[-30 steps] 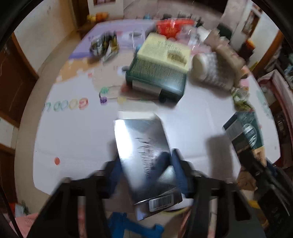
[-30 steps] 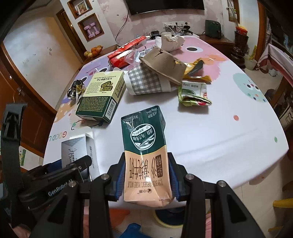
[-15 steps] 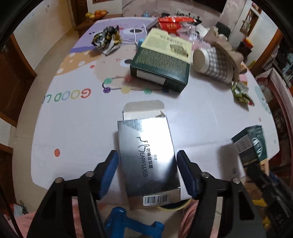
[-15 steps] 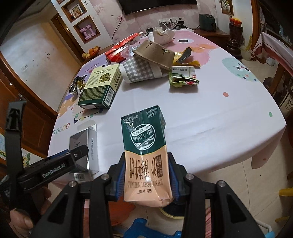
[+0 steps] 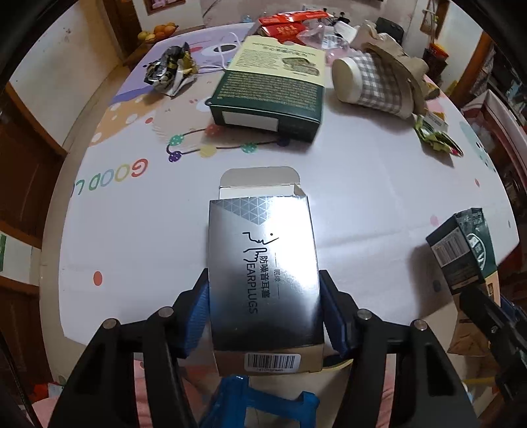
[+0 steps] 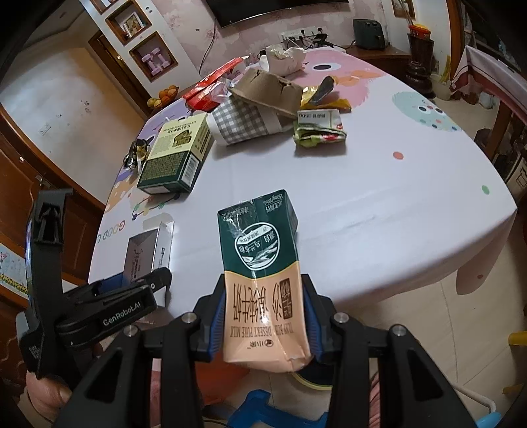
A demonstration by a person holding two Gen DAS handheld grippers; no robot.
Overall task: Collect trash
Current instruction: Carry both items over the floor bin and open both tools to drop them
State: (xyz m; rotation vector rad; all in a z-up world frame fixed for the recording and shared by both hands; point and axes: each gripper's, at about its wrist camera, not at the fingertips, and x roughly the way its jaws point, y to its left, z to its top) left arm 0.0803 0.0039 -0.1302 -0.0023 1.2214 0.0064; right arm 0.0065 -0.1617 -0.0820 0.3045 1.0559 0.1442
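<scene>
The left claw (image 5: 263, 316) squeezes a silver box (image 5: 262, 280) by its two long sides, with a blue pad (image 5: 197, 321) pressed flat on each side. The box pokes forward out of the claw, over the near edge of the table (image 5: 138, 237). Its far flap is open. The barcode end sits closest to the camera, past the table edge, above a blue stool (image 5: 260, 403).

The right claw (image 6: 263, 316) squeezes a milk carton (image 6: 262, 280) the same way. The tan end is nearest and looks crushed. The green end points ahead, over the table's near rim. Below the carton is floor.

Just ahead of both claws the cloth is bare and white, so there is open room there. To the right of the right claw the table curves away and the cloth hangs down at the edge.

Farther ahead of the left claw lies a green box (image 5: 270, 82), flat on the table. To its left is a foil wrapper (image 5: 169, 67), near the table's left edge. To its right a checked cup (image 5: 372, 84) lies on its side, touching brown cardboard (image 6: 266, 90). A green packet (image 6: 318, 130) lies to the right of the cup. Red packs (image 5: 286, 24) sit at the far edge.
</scene>
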